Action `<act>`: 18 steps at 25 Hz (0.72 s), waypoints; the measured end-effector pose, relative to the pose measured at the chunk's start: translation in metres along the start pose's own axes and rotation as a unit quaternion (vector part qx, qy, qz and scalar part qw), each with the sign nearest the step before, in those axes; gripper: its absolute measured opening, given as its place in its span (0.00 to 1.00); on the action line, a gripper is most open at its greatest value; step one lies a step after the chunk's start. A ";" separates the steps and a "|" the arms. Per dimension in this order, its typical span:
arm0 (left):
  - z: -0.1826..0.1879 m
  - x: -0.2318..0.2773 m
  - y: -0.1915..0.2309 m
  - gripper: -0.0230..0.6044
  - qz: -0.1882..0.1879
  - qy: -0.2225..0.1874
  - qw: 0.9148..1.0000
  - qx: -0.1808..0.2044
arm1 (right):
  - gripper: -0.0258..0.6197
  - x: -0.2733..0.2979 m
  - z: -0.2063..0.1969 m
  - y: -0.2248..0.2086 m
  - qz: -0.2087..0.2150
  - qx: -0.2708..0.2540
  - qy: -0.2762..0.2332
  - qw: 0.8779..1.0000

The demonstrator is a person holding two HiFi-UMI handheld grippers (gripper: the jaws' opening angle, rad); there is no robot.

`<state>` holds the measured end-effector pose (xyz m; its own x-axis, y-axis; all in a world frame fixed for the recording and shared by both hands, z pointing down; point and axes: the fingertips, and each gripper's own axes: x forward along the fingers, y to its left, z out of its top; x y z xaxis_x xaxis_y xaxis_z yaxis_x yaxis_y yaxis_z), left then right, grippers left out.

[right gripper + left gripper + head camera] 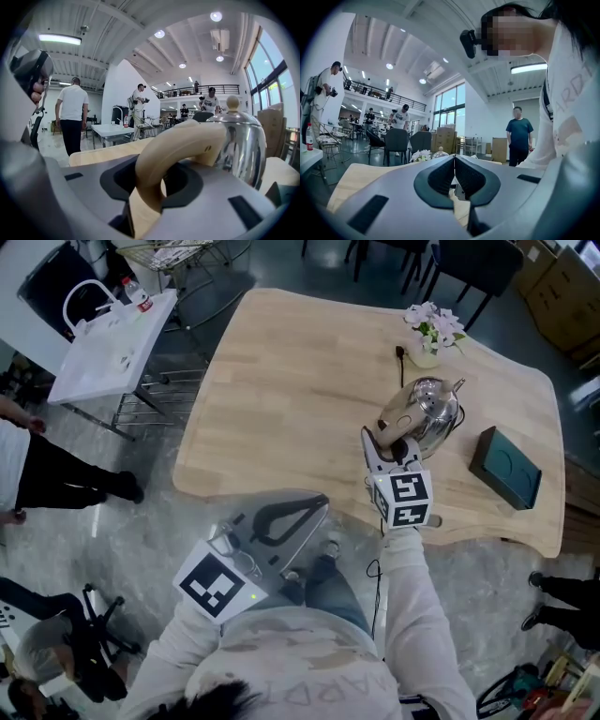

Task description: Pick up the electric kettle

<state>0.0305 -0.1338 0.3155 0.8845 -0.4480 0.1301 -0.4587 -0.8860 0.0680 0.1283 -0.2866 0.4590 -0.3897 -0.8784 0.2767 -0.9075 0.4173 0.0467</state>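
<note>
Kettle is at the near side of the wooden table. It looks like shiny metal, hard and slippery, maybe heavy with water. Right gripper squeezes its tan handle, the best place to hold. Left gripper is closed and empty.

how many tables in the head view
2: the wooden table at centre and a white table at upper left. More may lie out of frame.

Pale wooden table with a wavy edge, bearing a vase of flowers, a black plug and a dark flat box
</note>
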 end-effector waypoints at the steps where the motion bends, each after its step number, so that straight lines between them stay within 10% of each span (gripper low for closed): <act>1: 0.002 -0.002 -0.002 0.06 -0.002 -0.003 1.000 0.001 | 0.24 -0.003 0.005 0.004 0.001 -0.008 -0.001 1.000; 18: 0.011 -0.067 -0.033 0.06 -0.038 -0.045 0.998 0.015 | 0.24 -0.091 0.067 0.089 -0.003 -0.071 -0.035 0.997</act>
<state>-0.0132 -0.0759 0.2933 0.9217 -0.3863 0.0356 -0.3876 -0.9208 0.0438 0.0724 -0.1850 0.3736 -0.3983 -0.8932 0.2087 -0.8808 0.4359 0.1847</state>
